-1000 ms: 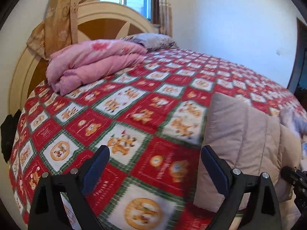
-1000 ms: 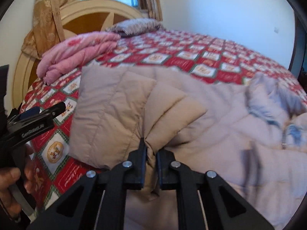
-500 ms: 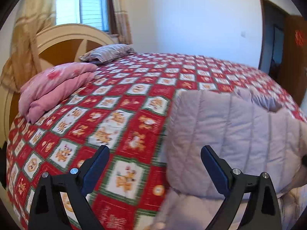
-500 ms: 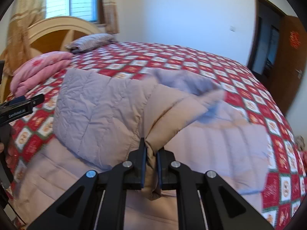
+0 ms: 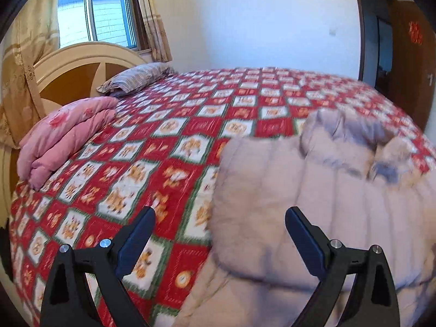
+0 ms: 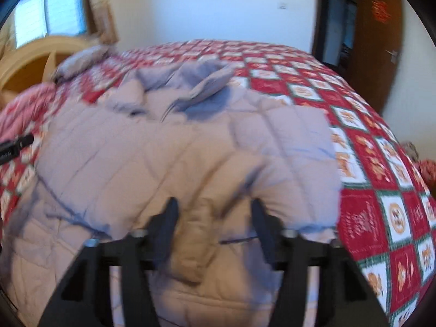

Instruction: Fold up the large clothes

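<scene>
Risk: the folded sleeve (image 6: pixel 196 234) may spring back off the puffy coat (image 6: pixel 190 147) lying on the bed (image 6: pixel 368 163) if you pull away fast. Your right claw (image 6: pixel 214 223) is opening, sleeve loose between its jaws. Your left claw (image 5: pixel 219 234) gapes wide, empty.

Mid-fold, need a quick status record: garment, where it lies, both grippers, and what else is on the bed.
garment: beige quilted coat, partly folded, a flap lying between the right fingers
surface: bed with red checked cover
left gripper: open, holding nothing, over the coat's left edge
right gripper: opening, fingers clear of the flap
other items: folded pink quilt and striped pillow near the headboard
image quality: motion blur in both views
</scene>
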Motion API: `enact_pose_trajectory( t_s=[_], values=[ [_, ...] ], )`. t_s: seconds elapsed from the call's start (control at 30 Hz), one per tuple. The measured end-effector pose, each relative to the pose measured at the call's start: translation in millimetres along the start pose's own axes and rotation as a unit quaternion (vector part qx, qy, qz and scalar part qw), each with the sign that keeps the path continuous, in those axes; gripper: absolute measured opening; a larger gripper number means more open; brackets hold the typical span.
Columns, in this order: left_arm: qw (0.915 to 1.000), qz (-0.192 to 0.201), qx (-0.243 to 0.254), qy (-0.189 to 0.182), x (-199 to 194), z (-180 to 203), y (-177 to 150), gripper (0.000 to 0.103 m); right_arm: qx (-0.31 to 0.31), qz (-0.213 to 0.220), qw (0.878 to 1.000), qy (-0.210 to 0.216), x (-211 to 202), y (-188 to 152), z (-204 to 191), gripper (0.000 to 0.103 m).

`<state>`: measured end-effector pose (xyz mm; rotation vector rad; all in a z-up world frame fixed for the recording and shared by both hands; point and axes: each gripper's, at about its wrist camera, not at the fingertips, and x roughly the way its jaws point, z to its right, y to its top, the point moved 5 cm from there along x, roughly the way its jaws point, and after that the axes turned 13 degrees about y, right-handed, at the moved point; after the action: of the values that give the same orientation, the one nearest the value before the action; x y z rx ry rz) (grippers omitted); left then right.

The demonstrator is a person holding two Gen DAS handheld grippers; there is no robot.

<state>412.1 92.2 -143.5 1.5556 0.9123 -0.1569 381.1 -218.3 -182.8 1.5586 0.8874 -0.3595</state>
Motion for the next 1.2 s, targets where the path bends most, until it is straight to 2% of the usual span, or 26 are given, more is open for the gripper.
enact_pose_trajectory(
  t_s=[0.1, 0.2, 0.3, 0.4, 0.5, 0.77, 1.2],
  values=[
    [0.9997, 0.007, -0.002, -0.026, 0, 18, 12, 0.096, 0.016, 0.054, 0.998, -0.018, -24, 16, 4, 0.061],
    [0.9996, -0.005, 0.016, -0.025, 16, 44, 11, 0.096, 0.021, 0.075, 0.997, 0.013, -25, 36, -11, 0.061],
    [0.9989, -0.029, 0.031, -0.021, 35, 62, -2, 0.096, 0.025, 0.059, 0.996, 0.063, 0, 43, -25, 0.06],
    [0.9979, -0.045, 0.047, -0.007, 54, 71, -18, 0.096, 0.03, 0.025, 0.997, 0.068, 39, 38, -27, 0.057],
    [0.998, -0.047, 0.037, -0.02, 64, 71, -29, 0.097, 0.026, 0.004, 0.998, 0.061, 62, 21, -24, 0.056],
    [0.9967, -0.07, 0.019, -0.036, 79, 73, -38, 0.102, 0.024, 0.0, 0.998, 0.061, 69, 6, -22, 0.055],
    [0.9972, -0.066, 0.022, -0.026, 74, 67, -34, 0.102, 0.002, -0.012, 0.999, 0.034, 77, 5, -26, 0.055]
  ],
)
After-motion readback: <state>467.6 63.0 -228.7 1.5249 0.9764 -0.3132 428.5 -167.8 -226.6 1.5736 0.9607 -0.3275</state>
